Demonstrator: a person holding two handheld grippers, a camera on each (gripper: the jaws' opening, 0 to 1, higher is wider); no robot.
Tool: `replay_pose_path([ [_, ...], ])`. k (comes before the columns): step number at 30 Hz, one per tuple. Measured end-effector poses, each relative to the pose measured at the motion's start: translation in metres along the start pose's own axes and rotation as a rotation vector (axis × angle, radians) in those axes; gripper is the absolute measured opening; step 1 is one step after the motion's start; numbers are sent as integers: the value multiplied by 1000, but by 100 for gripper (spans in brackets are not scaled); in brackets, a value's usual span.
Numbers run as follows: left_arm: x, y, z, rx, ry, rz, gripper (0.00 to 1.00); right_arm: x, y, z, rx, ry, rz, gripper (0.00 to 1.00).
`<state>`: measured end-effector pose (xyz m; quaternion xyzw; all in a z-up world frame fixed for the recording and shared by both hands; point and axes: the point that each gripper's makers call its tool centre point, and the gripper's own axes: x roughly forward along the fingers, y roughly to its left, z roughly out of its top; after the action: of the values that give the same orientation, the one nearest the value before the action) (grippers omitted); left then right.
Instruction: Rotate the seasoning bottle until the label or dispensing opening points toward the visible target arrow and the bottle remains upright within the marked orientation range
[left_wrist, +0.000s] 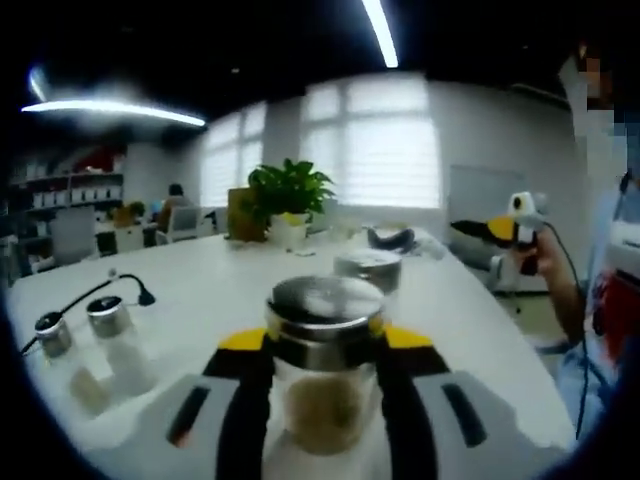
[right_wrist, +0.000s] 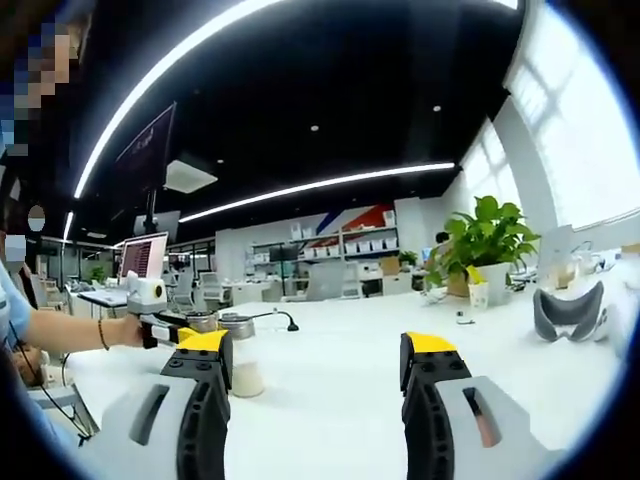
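Bottle (left_wrist: 324, 370) standing upright, left hand-held gripper (left_wrist: 325, 345) clamping it; right hand-held gripper (right_wrist: 316, 360), at 3 o'clock, gaping wide; rotation pending, arrow unseen.

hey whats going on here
A person is working at a white table with a handheld gripper in each hand. The left gripper is closed around a glass seasoning bottle with a metal lid, which stands upright. The right gripper is open, holds nothing and is raised above the table. Two small shakers stand nearby.
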<state>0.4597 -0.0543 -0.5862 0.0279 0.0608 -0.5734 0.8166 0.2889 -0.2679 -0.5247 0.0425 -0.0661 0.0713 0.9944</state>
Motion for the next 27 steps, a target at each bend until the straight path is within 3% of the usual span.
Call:
replay_pose_path([
  [7, -1, 1, 1, -39, -19, 84, 43, -4, -6, -1, -57, 36, -56, 73],
  [15, -2, 6, 1, -93, -32, 242, 44, -5, -14, -1, -106, 52, -114, 85],
  [17, -4, 9, -1, -125, -6, 296, 44, -5, -17, -7, -118, 83, -125, 86],
  [27, -6, 9, -2, -118, 8, 477, 43, -6, -27, -14, -89, 101, -165, 89],
])
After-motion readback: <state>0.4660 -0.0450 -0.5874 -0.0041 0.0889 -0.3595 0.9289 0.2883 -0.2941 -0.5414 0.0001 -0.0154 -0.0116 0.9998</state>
